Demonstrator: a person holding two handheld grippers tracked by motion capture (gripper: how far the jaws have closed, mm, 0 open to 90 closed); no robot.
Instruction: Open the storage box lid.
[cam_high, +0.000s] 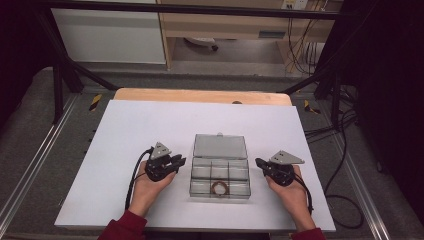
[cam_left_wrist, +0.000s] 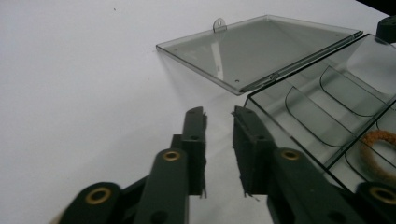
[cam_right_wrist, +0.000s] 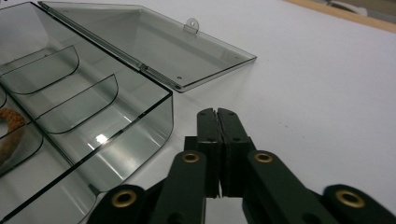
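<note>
A glossy, smoke-tinted clear plastic box (cam_high: 220, 172) with its smooth lid (cam_left_wrist: 259, 51) lies on a matt white sheet (cam_high: 150, 130) over a pale wooden worktop (cam_high: 200, 96), holding a rough brown ring (cam_left_wrist: 380, 151), flanked by matt black plastic claws with brass-coloured rivets.

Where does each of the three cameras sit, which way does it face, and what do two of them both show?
High view: above the person's side, facing forward and down on the table; forearms, left tool and right tool flank the clear box.
Left gripper view: rides the left tool, facing the box's open lid; jaws slightly apart, nothing between.
Right gripper view: rides the right tool, facing the box wall; jaws shut, empty.
Shared: both gripper views show the lid and the brown ring.
</note>
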